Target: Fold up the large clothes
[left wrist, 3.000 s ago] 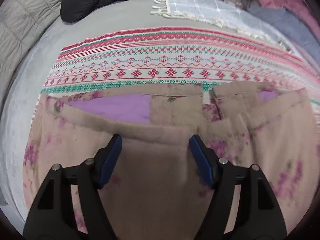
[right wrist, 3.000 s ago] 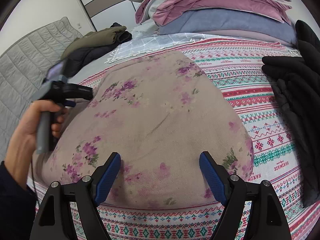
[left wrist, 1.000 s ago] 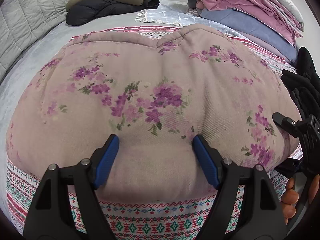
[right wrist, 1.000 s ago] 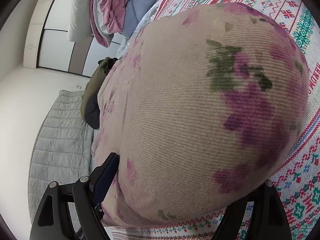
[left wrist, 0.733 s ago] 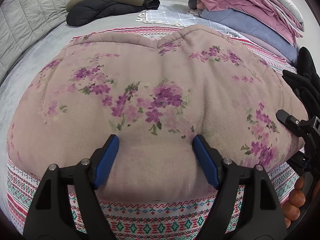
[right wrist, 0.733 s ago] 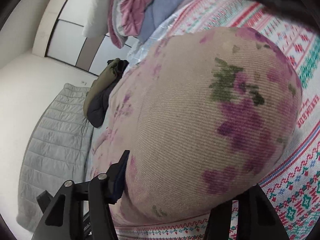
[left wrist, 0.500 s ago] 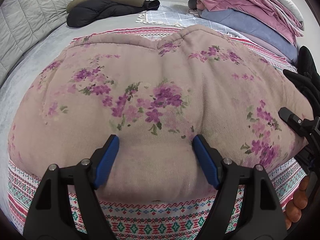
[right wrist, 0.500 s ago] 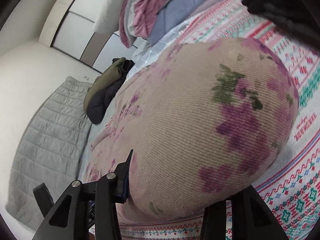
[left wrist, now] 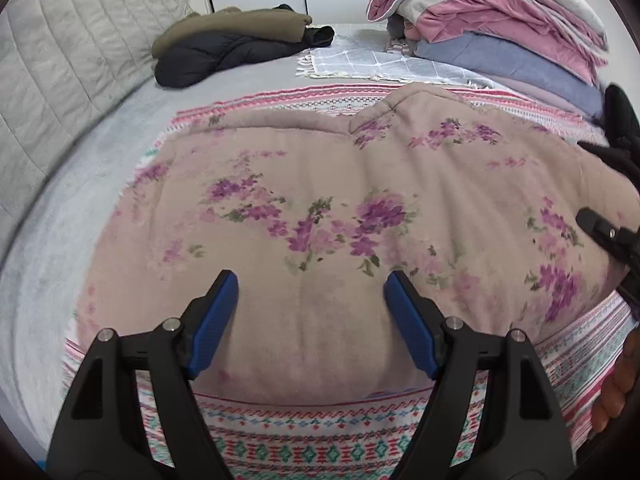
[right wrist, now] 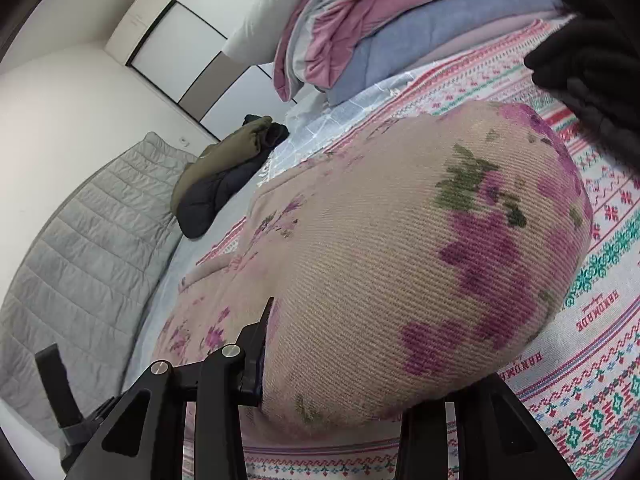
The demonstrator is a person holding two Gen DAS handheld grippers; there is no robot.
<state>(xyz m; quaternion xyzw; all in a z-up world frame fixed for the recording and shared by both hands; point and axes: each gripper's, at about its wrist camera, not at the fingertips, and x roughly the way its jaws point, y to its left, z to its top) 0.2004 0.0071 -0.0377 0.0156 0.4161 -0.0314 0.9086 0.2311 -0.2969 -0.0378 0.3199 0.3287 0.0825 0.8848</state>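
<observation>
- Floral garment (left wrist: 340,208) lies folded flat on the patterned bedspread (left wrist: 320,432), its long axis running left to right across the bed.
- Left hand-held gripper (left wrist: 310,312) hovers wide over the near edge, empty, fabric just ahead of its blue pads (left wrist: 212,320).
- Right hand-held gripper (right wrist: 344,368) is clamped on the garment's right end, bunched fabric filling its view.
- My read: the right is the working hand, so the next fold likely carries that end leftward along the long axis.

Right claw (right wrist: 340,364) fingertips hidden by floral garment (right wrist: 420,260).
</observation>
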